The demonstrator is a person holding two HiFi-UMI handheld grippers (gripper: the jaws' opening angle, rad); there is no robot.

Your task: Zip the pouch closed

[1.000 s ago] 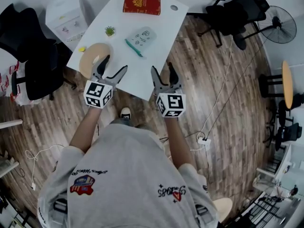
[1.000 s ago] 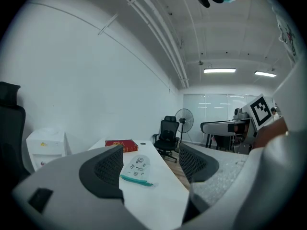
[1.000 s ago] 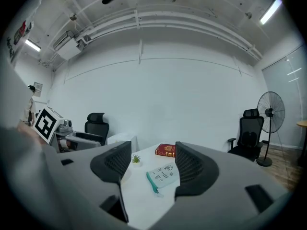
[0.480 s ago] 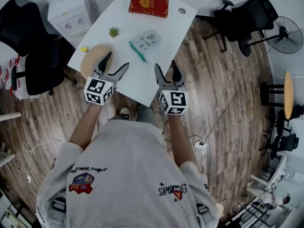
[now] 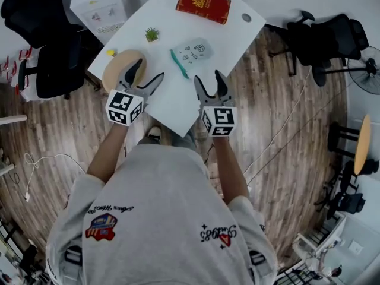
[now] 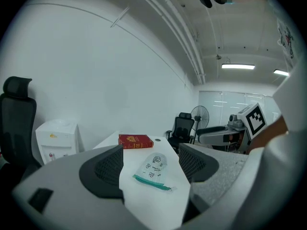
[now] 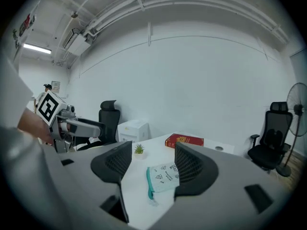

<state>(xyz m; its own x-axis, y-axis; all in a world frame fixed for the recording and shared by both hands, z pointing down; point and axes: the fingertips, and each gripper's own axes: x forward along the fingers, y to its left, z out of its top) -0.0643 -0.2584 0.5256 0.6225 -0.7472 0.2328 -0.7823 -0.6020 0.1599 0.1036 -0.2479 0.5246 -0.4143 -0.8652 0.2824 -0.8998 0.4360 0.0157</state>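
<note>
A pale printed pouch [image 5: 192,51] with a teal zipper [image 5: 179,64] along its near edge lies flat on the white table [image 5: 178,100]. My left gripper [image 5: 146,75] hovers over the table's near left part, open and empty, a short way before the pouch. My right gripper [image 5: 208,82] is open and empty too, at the near right edge. In the left gripper view the pouch [image 6: 152,166] shows between the spread fingers [image 6: 108,169]. In the right gripper view the pouch [image 7: 164,174] lies just ahead, its zipper [image 7: 150,182] facing me.
A red book [image 5: 203,5] lies at the table's far end beside a grommet hole [image 5: 246,18]. A small potted plant [image 5: 152,34] and a round wooden board [image 5: 120,66] sit left of the pouch. A white cabinet [image 5: 100,6] and black chairs [image 5: 53,58] flank the table.
Both grippers have moved forward over the table's near edge, closer to the pouch. Their jaws stay apart and empty.
</note>
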